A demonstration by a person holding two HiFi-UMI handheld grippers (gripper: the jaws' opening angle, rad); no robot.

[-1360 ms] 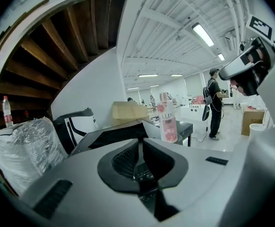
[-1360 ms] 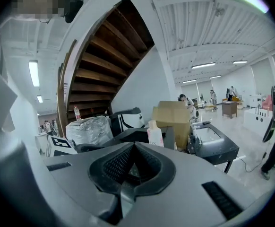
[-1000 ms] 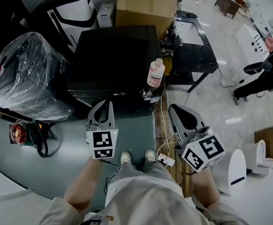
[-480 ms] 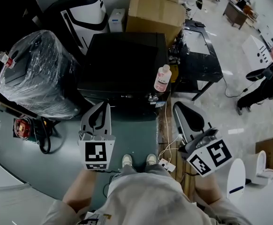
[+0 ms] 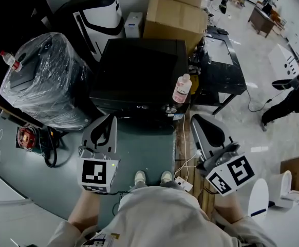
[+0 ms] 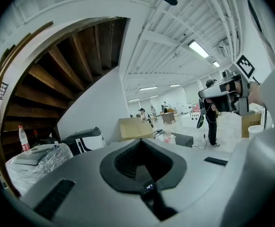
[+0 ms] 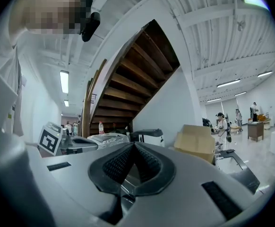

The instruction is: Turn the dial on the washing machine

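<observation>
At the centre of the head view stands the black washing machine [image 5: 139, 71], its dial [image 5: 169, 108] a small round knob at the front right corner, just below a pink bottle [image 5: 182, 89]. Lower in the frame, the left gripper [image 5: 110, 116] and right gripper [image 5: 194, 118] hover apart from its front, both with jaws together and empty.

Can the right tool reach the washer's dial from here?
Probably yes. The right tool hangs just right of the dial with nothing between them; the pink bottle stands close by, on the machine.
</observation>
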